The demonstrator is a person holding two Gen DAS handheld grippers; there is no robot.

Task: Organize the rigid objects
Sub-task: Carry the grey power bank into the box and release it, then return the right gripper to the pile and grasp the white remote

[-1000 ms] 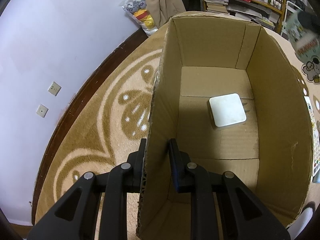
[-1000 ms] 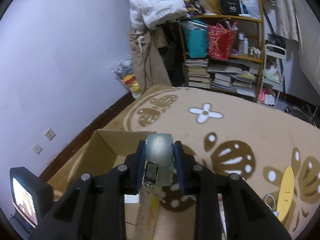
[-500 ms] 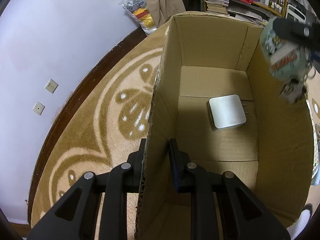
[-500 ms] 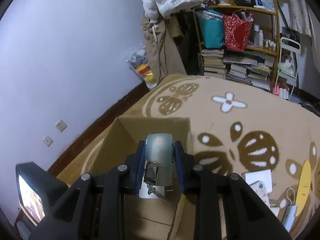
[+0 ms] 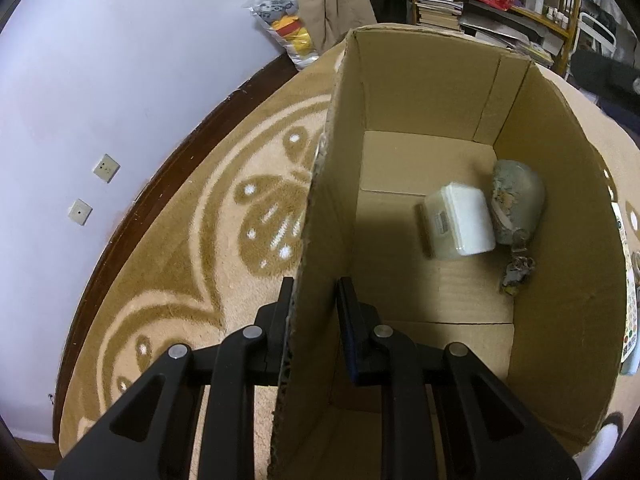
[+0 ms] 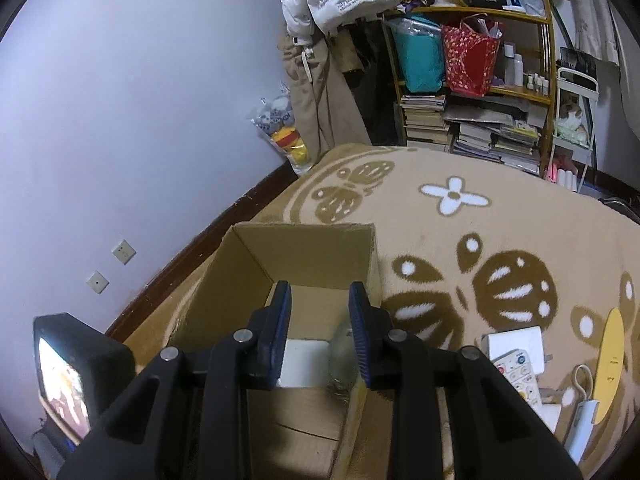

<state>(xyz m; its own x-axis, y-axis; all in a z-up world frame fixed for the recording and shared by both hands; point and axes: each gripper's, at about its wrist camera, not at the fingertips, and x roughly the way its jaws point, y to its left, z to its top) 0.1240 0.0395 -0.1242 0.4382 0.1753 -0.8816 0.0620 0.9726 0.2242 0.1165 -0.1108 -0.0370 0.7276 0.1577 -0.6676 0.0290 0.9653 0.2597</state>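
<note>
On a tan carpet [image 6: 460,248] with a brown and white flower pattern, an open cardboard box [image 5: 552,208] is stood near a pale violet wall. The near left wall of the box is clamped between the jaws of the left gripper [image 5: 314,308], one finger outside and one inside. On the box floor, toward the far right, a white square box [image 5: 464,220] is seen lying tilted, and just to its right, touching it, a grey-green pouch [image 5: 520,200] is laid against the right wall, with a small keyring charm [image 5: 518,272] trailing toward the near side.

In the right wrist view, the right gripper [image 6: 319,312] is held above the box opening; its jaws have just been opening and are now set apart, with nothing between them. Below the gap, part of the white square box [image 6: 304,360] and the pouch [image 6: 342,356] are seen inside the box.

To the right of the box, on the carpet, a white remote control [image 6: 516,372], a white adapter [image 6: 516,344] and a yellow oval object [image 6: 610,360] are laid. At the near left, a small lit screen [image 6: 64,384] is seen. A cluttered wooden shelf [image 6: 480,92] is stood along the far side.
</note>
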